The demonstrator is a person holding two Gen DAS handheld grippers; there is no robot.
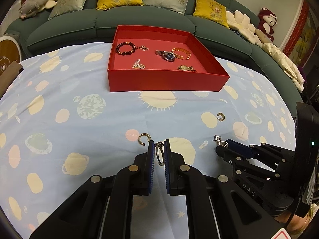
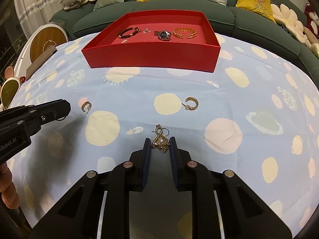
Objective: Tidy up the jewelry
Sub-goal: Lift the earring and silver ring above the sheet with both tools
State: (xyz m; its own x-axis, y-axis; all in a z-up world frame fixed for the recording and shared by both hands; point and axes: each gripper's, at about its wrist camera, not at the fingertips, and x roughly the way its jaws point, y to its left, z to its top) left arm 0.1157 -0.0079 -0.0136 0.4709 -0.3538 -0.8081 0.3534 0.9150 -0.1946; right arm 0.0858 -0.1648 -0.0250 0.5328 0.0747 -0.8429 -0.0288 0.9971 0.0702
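My left gripper [image 1: 159, 142] is shut on a thin metal hoop earring [image 1: 159, 155], held upright between the blue pads just above the cloth. My right gripper [image 2: 160, 139] is shut on a gold filigree earring [image 2: 160, 141], whose ring and post stick out ahead onto the cloth. Two gold C-shaped earrings lie loose: one [image 2: 191, 103] ahead of the right gripper, the other [image 2: 86, 106] near the left gripper [image 2: 59, 107]. The red box [image 1: 167, 81] stands at the far side, holding a dark bead bracelet [image 1: 125, 48], a blue-faced watch [image 1: 168, 55], a gold bracelet [image 1: 182, 53] and smaller pieces.
A pale blue cloth with planet prints [image 1: 89, 119] covers the table. Behind the box runs a green sofa [image 1: 65, 31] with yellow and grey cushions and plush toys. A round white-and-wood object [image 2: 47, 41] stands off the table's left edge. A sleeve shows at lower left in the right wrist view.
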